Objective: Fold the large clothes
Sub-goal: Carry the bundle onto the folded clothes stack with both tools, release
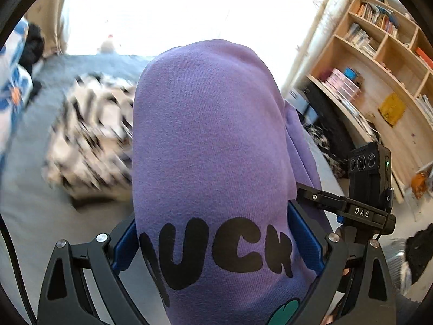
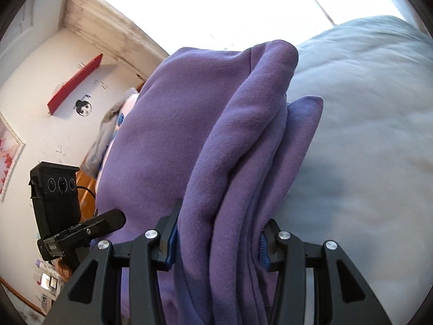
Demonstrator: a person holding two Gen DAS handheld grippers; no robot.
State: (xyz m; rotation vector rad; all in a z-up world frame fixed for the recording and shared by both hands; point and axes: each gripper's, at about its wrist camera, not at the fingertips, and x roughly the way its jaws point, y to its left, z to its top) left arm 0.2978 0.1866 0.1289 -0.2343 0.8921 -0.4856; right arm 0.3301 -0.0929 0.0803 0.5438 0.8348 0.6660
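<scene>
While both of my tools are raised off the bed (image 1: pixel 32 216), the purple sweatshirt (image 1: pixel 211 140) hangs bunched between them, so neither end drags on the grey cover. My left hand-held gripper (image 1: pixel 216 246) is clamped on the printed front, blue pads pressed into the cloth on either side of the black lettering; ahead of it the fabric bulges up and blocks most of the view. My right hand-held gripper (image 2: pixel 216 243) is clamped on a thick stack of purple layers, several folds running side by side between its jaws, which explains why the jaws stand partly apart yet grip firmly. Taking that many layers at once keeps the fold together as a bundle, I judge. Off to the left of my left tool, a black-and-white patterned garment (image 1: pixel 92 135) lies on the bed, blurred, so I can't say whether it is folded. To its right stands a wooden bookshelf (image 1: pixel 379 54). My guess is that the sweatshirt is mid-carry, to be laid down flat for another fold.
</scene>
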